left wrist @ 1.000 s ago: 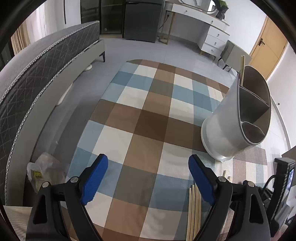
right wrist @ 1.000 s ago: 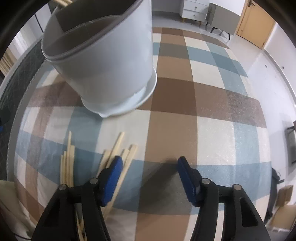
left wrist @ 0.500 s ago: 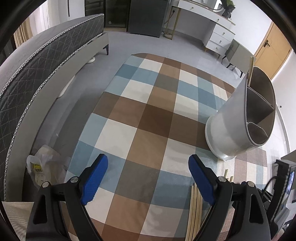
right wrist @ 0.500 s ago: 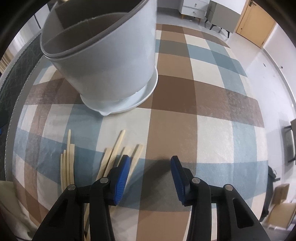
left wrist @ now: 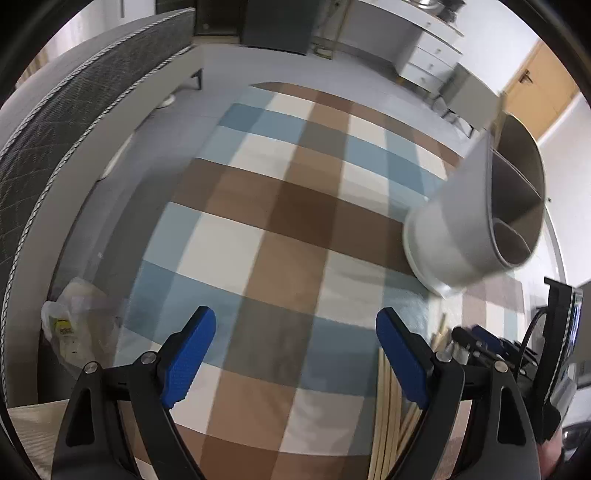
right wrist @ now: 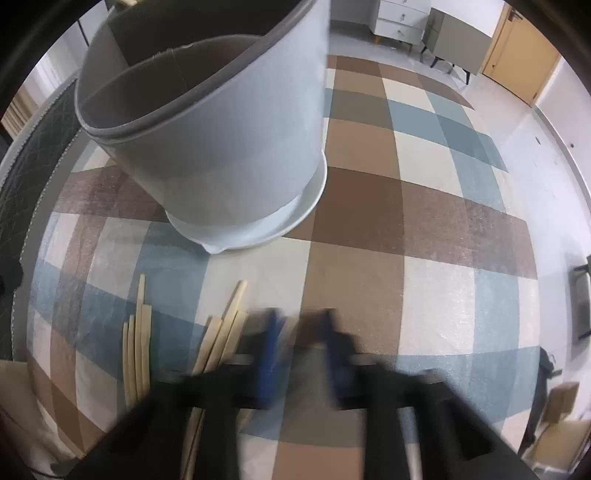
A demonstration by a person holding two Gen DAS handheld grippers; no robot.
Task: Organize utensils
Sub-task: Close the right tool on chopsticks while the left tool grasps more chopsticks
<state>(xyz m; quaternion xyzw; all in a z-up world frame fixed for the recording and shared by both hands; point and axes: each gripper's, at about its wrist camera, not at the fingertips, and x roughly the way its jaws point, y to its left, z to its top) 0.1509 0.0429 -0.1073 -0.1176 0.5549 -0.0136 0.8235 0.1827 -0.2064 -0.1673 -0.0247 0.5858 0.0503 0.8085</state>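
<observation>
A white utensil holder [right wrist: 229,147] with grey inner dividers stands on the checked cloth [right wrist: 369,206]; it also shows at the right of the left wrist view [left wrist: 476,218]. Several pale wooden chopsticks [right wrist: 138,339] lie flat in front of it, in two loose bunches [right wrist: 223,332], and show at the lower right of the left wrist view [left wrist: 388,413]. My left gripper [left wrist: 291,354] is open and empty above the cloth. My right gripper [right wrist: 299,343] is blurred by motion, its blue pads [right wrist: 269,347] close together with a narrow gap, nothing seen between them, just right of the chopsticks.
A grey quilted bed [left wrist: 74,110] runs along the left. A plastic bag [left wrist: 74,325] lies on the floor by the cloth's edge. White drawers [right wrist: 402,18] and a wooden door [right wrist: 517,62] stand at the far side. A dark device on a stand [left wrist: 561,332] is at the right.
My right gripper's jaws have closed from wide to a narrow gap and it is moving, blurred. The left gripper has risen slightly, still open. The chopsticks have not moved.
</observation>
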